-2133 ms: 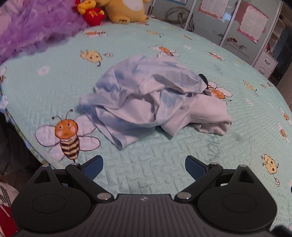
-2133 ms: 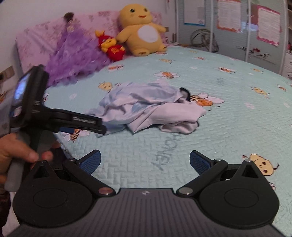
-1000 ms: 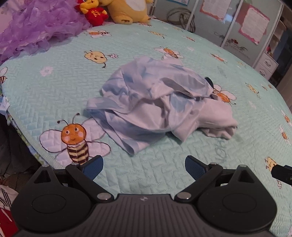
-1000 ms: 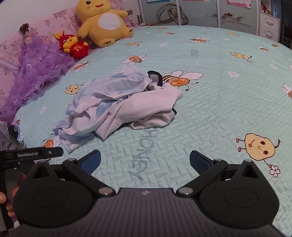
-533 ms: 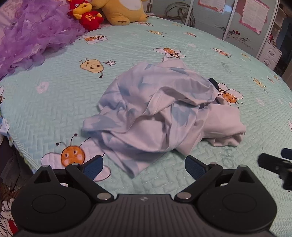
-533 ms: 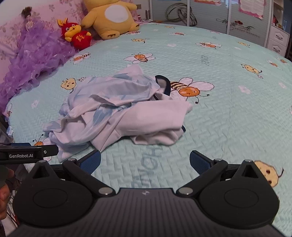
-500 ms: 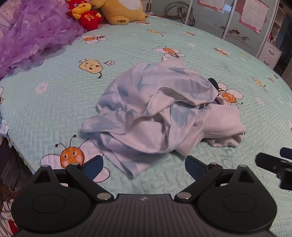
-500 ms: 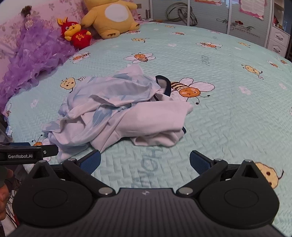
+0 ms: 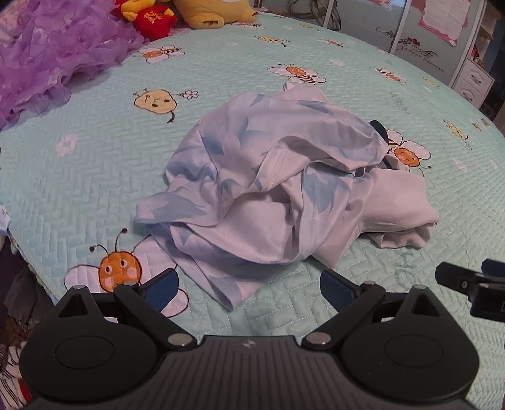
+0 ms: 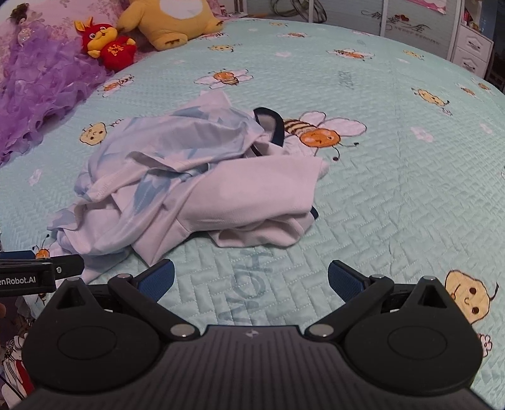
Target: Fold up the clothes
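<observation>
A crumpled heap of clothes lies in the middle of the frame in both views, on a mint quilted bedspread printed with cartoon bees. The heap is made of a pale garment with blue leaf shapes bunched over a plain white garment, whose dark navy collar pokes out at the far side next to a printed bee. In the left wrist view the left tongs sit at the lower centre, their blue pads spread wide and holding nothing, with the nearest hem of the patterned garment lying just between and ahead of them; one tip of the right tongs shows at the right edge. In the right wrist view the right tongs are likewise spread and empty at the lower centre, close to the near edge of the white garment but apart from it, while the left tool juts in at the lower left edge. At the upper left of both frames are a purple ruffled fabric, a red plush toy and a yellow plush toy. White drawers stand at the upper right.
</observation>
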Motion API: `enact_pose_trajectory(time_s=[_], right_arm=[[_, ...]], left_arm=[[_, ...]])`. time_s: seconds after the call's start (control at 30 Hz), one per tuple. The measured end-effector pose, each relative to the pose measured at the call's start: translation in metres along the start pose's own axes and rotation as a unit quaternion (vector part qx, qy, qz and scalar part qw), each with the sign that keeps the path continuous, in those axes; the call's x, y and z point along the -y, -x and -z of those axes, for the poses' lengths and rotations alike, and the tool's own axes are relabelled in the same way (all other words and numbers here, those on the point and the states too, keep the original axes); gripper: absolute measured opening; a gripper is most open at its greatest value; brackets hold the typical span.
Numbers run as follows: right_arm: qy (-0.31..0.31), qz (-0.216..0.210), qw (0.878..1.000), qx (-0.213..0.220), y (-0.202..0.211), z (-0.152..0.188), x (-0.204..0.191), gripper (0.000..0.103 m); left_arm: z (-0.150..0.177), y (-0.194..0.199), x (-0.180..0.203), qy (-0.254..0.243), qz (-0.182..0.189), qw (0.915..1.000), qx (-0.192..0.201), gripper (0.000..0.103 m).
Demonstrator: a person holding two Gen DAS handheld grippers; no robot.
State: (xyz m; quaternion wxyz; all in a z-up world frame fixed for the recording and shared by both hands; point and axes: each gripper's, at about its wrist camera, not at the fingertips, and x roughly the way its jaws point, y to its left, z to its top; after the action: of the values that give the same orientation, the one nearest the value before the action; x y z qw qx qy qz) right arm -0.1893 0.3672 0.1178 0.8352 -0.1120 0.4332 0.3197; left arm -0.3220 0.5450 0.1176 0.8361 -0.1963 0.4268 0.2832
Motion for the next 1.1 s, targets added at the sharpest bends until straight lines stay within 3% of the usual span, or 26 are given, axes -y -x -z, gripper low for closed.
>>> enact_pose_trajectory(time_s=[0.43,0.9,1.1], right_arm=[[-0.019,-0.014,1.000,0.010,0.007,0.005,0.008,0.102],[-0.009,-0.012,1.000,0.001,-0.007,0.003,0.001,0.102],[-0.008,-0.011,1.000,-0.001,-0.014,0.001,-0.002,0.102]], left_arm=[[0.002,0.004,0.007,-0.012,-0.016,0.9998,0.009,0.099],[0.001,-0.001,0.015,-0.045,-0.038,0.9982,0.014,0.099],[-0.001,-0.004,0.012,-0.037,-0.039,0.9985,0.013,0.099]])
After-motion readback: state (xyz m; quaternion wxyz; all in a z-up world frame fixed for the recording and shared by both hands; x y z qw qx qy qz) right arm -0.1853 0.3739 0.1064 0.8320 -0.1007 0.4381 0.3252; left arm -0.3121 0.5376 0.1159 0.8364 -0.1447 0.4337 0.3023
